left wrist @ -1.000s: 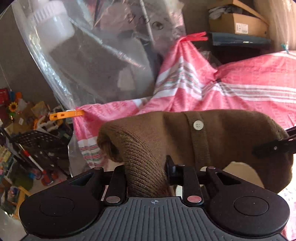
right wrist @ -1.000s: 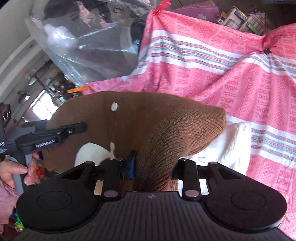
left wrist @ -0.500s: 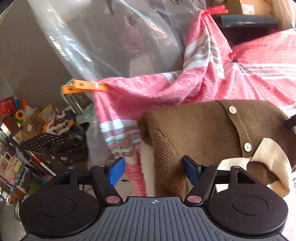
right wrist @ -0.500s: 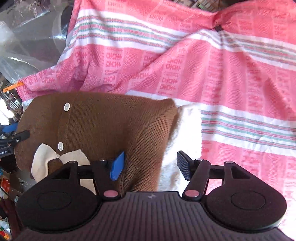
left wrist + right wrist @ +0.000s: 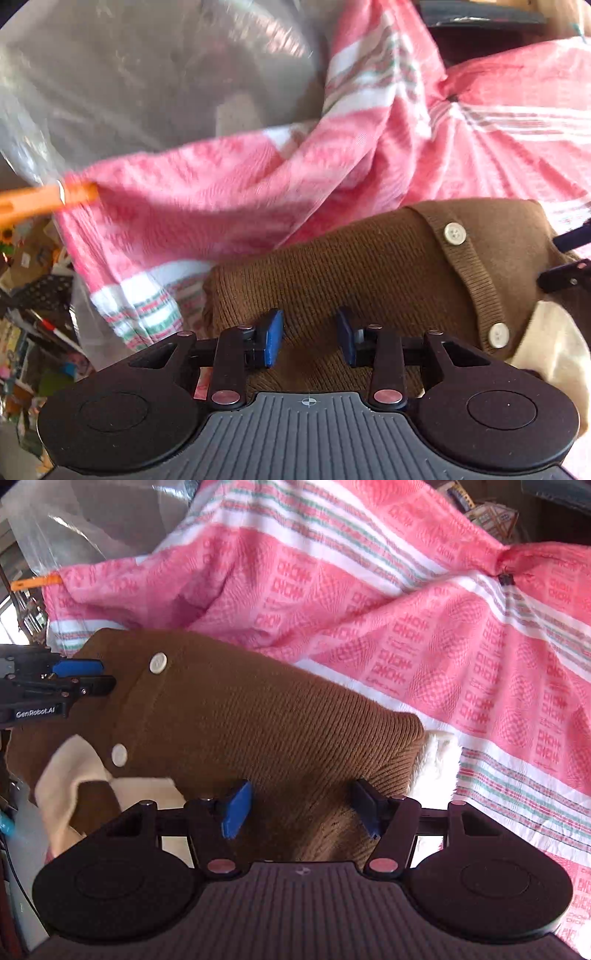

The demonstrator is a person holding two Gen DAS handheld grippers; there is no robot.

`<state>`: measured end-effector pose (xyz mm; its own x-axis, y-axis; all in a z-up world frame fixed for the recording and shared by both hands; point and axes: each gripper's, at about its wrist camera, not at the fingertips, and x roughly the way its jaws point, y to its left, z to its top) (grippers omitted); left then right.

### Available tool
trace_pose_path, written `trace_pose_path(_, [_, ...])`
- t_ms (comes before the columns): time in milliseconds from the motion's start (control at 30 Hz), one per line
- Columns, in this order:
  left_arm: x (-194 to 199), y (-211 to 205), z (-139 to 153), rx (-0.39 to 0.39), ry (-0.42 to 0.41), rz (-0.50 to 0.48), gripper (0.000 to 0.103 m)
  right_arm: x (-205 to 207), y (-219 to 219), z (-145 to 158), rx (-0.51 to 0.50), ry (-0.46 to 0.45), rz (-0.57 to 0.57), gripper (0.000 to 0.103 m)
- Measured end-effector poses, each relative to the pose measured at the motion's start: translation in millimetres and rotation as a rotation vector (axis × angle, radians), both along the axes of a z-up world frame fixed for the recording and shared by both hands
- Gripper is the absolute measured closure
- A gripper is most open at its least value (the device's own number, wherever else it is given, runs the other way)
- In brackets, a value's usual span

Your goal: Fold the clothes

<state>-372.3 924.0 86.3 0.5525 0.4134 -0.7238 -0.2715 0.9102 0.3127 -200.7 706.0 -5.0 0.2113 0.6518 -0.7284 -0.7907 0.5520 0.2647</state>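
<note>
Left-wrist view: left gripper (image 5: 308, 338) jaws closing astride the brown cardigan (image 5: 369, 266) edge; right gripper (image 5: 301, 806) jaws open.

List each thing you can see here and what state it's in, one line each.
brown cardigan: folded, buttoned, lying on the cloth
pink striped cloth: spread, rumpled
left gripper: closing, knit between its pads
right gripper: open over the cardigan's edge
orange clip: clamped on the cloth's corner

"GenRobot.AI" on left hand-held gripper (image 5: 83, 675); "DHOH"-like pattern woven across pink cloth (image 5: 406, 635).
</note>
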Motion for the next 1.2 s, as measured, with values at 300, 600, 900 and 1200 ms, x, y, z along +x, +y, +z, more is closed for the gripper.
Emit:
trace_pose_path(300, [10.7, -3.2, -8.8, 0.030, -0.009, 0.050, 0.057, 12.3, 20.5, -6.3, -0.044, -0.004, 0.014, 0.026])
trace_pose_path(600, [3.3, -30.7, 15.9, 0.019, -0.020, 0.135, 0.007, -24.5, 10.4, 32.7, -0.078, -0.040, 0.041, 0.011])
trace_pose_path(900, [-0.8, -71.0, 19.8, -0.037, -0.001, 0.200, 0.000, -82.7, 7.4, 48.1, -0.142, 0.017, 0.131, 0.000])
trace_pose_path(1200, [-40.9, -115.1, 30.8, 0.029, -0.119, 0.256, 0.000, -113.2, -5.6, 34.4, -0.239, -0.012, 0.043, 0.000])
